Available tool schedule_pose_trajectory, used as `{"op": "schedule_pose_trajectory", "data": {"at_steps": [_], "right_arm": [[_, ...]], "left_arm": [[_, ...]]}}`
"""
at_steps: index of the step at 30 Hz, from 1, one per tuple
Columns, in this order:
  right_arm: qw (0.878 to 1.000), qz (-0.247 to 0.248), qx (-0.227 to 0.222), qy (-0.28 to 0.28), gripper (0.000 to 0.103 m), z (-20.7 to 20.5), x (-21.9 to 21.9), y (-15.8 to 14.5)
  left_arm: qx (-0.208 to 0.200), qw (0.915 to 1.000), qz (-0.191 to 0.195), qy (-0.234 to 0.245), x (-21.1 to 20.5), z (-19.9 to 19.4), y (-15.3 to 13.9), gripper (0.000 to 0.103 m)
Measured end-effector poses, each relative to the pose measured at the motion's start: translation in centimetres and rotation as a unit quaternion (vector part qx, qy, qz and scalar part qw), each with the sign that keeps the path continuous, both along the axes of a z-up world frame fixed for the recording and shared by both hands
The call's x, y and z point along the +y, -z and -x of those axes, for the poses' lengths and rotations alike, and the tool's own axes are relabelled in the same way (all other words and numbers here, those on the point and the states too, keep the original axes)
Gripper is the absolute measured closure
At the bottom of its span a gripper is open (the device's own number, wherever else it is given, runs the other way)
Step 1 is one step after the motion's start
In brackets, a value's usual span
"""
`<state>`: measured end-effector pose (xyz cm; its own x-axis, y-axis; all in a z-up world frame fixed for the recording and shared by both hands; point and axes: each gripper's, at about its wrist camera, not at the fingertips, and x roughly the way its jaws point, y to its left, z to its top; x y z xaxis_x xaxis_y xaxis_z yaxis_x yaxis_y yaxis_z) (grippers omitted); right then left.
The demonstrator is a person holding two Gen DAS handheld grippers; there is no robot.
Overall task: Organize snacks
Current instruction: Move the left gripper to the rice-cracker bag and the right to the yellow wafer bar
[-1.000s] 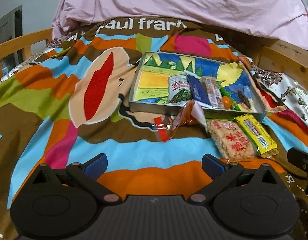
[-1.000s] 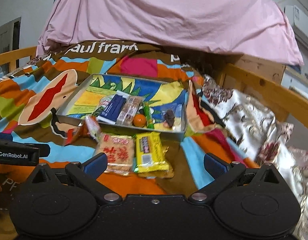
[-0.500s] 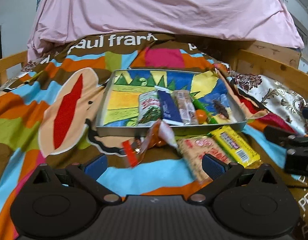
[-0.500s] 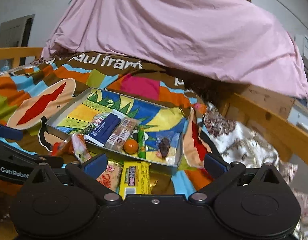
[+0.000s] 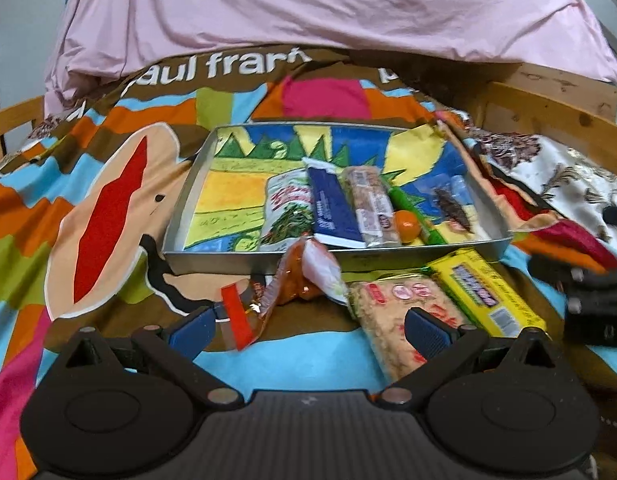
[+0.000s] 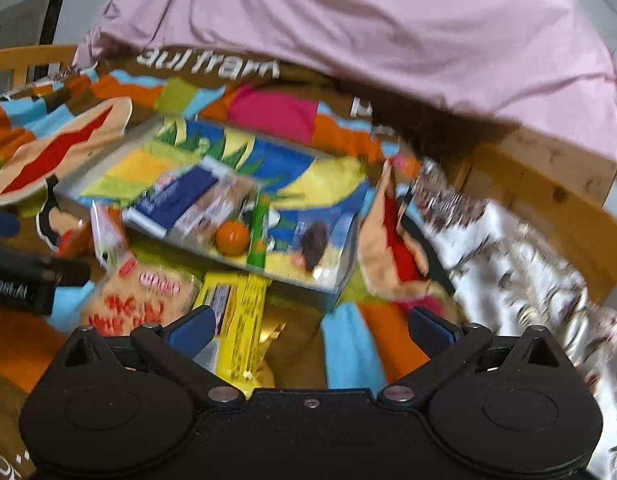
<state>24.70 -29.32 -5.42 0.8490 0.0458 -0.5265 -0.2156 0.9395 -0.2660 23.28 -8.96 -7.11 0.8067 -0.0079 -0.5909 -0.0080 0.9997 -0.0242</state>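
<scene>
While both hover low, left tool (image 5: 306, 326) spread empty, right tool (image 6: 308, 328) likewise.

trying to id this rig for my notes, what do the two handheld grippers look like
Both look alike: a matte black plastic body with a ribbed top plate, two round disc-shaped housings with triangular cut-outs, and black linkage arms on silver pivot pins. Each finger ends in a blue ribbed pad. The left gripper and right gripper match. In the right wrist view, the left gripper's black side carries partly legible white lettering. No cables or sleeves show.
</scene>
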Motion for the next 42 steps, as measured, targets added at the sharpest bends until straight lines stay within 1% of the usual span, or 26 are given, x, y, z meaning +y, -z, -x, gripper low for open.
{"op": "schedule_pose_trajectory", "data": {"at_steps": [5, 9, 11, 13, 16, 19, 21, 22, 24, 25, 27, 30, 32, 34, 35, 37, 40, 42], "right_arm": [[0.999, -0.022, 0.027, -0.018, 0.001, -0.3, 0.5, 0.9], [0.998, -0.001, 0.045, -0.035, 0.001, -0.8, 1.8, 2.2], [0.998, 0.013, 0.048, -0.033, 0.001, -1.1, 2.2, 2.8], [0.998, 0.014, 0.055, -0.030, 0.001, -1.3, 2.2, 2.9], [0.998, 0.004, 0.059, -0.034, 0.006, -1.3, 1.8, 2.8], [0.997, -0.001, 0.062, -0.044, 0.017, -1.3, 1.5, 2.6], [0.997, -0.005, 0.064, -0.052, 0.029, -1.2, 1.4, 2.4], [0.996, -0.008, 0.065, -0.054, 0.033, -1.2, 1.3, 2.3], [0.996, -0.014, 0.068, -0.053, 0.047, -1.3, 0.9, 2.0], [0.996, -0.017, 0.068, -0.050, 0.049, -1.3, 0.6, 1.9], [0.997, -0.019, 0.070, -0.039, 0.059, -1.5, 0.0, 1.7], [0.996, -0.028, 0.080, -0.020, 0.060, -1.9, -1.0, 1.9], [0.996, -0.033, 0.082, -0.017, 0.060, -1.9, -1.3, 1.9], [0.996, -0.026, 0.077, -0.019, 0.057, -1.8, -1.2, 1.9], [0.997, -0.022, 0.075, -0.021, 0.053, -1.8, -1.2, 1.9], [0.997, -0.016, 0.073, -0.017, 0.050, -1.8, -1.3, 2.1], [0.997, -0.028, 0.075, -0.015, 0.043, -2.1, -2.0, 2.1], [0.997, -0.033, 0.075, -0.014, 0.035, -2.3, -2.5, 2.2]], "left_arm": [[0.017, 0.9995, 0.018, -0.020, 0.5, -1.4, 0.7, 0.000], [0.019, 0.9991, 0.030, -0.020, 0.4, -2.2, 0.9, 0.000], [0.021, 0.9989, 0.037, -0.019, 0.4, -2.4, 0.9, 0.000], [0.023, 0.9987, 0.042, -0.018, 0.3, -2.7, 1.0, 0.000], [0.027, 0.9983, 0.047, -0.017, 0.2, -2.9, 1.2, 0.000], [0.028, 0.9983, 0.050, -0.015, 0.0, -3.0, 1.3, 0.000], [0.029, 0.9983, 0.050, -0.009, -0.3, -3.0, 1.4, 0.000], [0.029, 0.9984, 0.049, -0.005, -0.5, -2.9, 1.4, 0.000], [0.029, 0.9984, 0.048, 0.007, -0.9, -2.8, 1.4, 0.000], [0.028, 0.9984, 0.047, 0.013, -1.1, -2.8, 1.3, 0.000], [0.025, 0.9982, 0.047, 0.027, -1.7, -2.7, 1.3, 0.000], [0.031, 0.9975, 0.044, 0.047, -2.5, -2.9, 1.3, 0.000], [0.036, 0.9972, 0.040, 0.053, -3.0, -3.0, 1.4, 0.000], [0.040, 0.9970, 0.036, 0.055, -3.5, -3.2, 1.6, 0.000], [0.042, 0.9970, 0.034, 0.056, -3.7, -3.4, 1.7, 0.000], [0.048, 0.9967, 0.027, 0.059, -4.2, -3.6, 1.8, 0.000], [0.051, 0.9966, 0.018, 0.062, -4.7, -4.0, 2.1, 0.000], [0.054, 0.9966, 0.015, 0.059, -4.8, -4.3, 2.1, 0.000]]}}
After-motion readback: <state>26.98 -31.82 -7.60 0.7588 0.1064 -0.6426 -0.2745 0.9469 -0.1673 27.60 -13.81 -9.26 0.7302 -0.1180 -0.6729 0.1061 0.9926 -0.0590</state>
